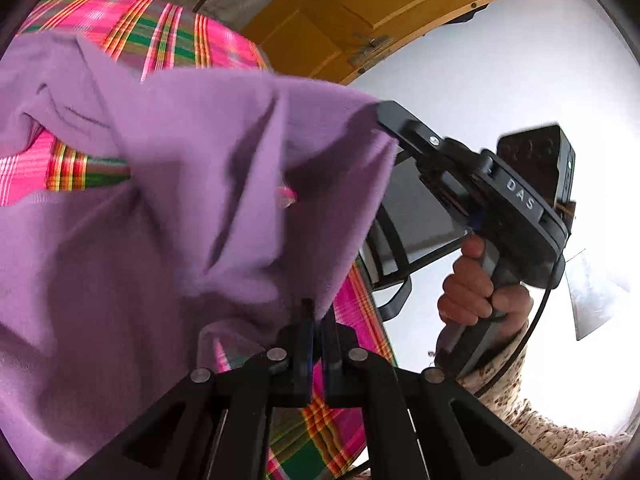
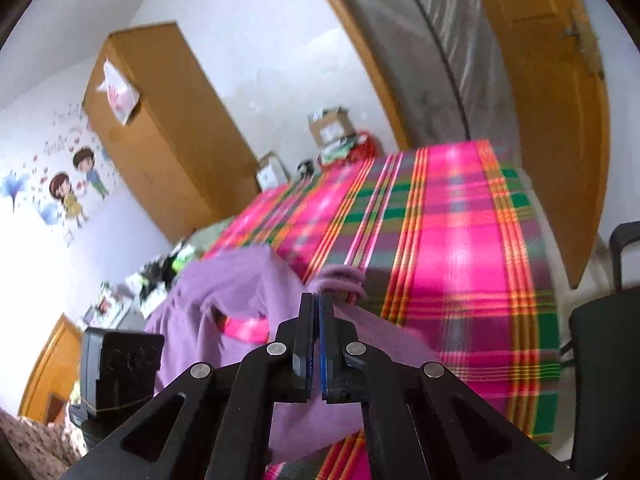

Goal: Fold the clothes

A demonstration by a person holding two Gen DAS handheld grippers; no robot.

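A purple garment (image 1: 160, 208) hangs lifted above the pink plaid cloth (image 1: 160, 36) that covers the surface. In the left wrist view my left gripper (image 1: 318, 320) is shut on a lower edge of the garment. The right gripper (image 1: 383, 114), held by a hand (image 1: 476, 292), pinches the garment's upper corner. In the right wrist view my right gripper (image 2: 318, 300) is shut on a bunched edge of the purple garment (image 2: 240, 280), which drapes down to the left over the plaid cloth (image 2: 440, 240). The left gripper's body (image 2: 116, 364) shows at the lower left.
A black chair (image 2: 600, 340) stands at the right of the covered surface. A wooden wardrobe (image 2: 160, 128) and cardboard boxes (image 2: 332, 128) stand beyond its far end. A yellow-brown door (image 1: 380, 12) is behind. A patterned sleeve (image 1: 520, 400) is at the lower right.
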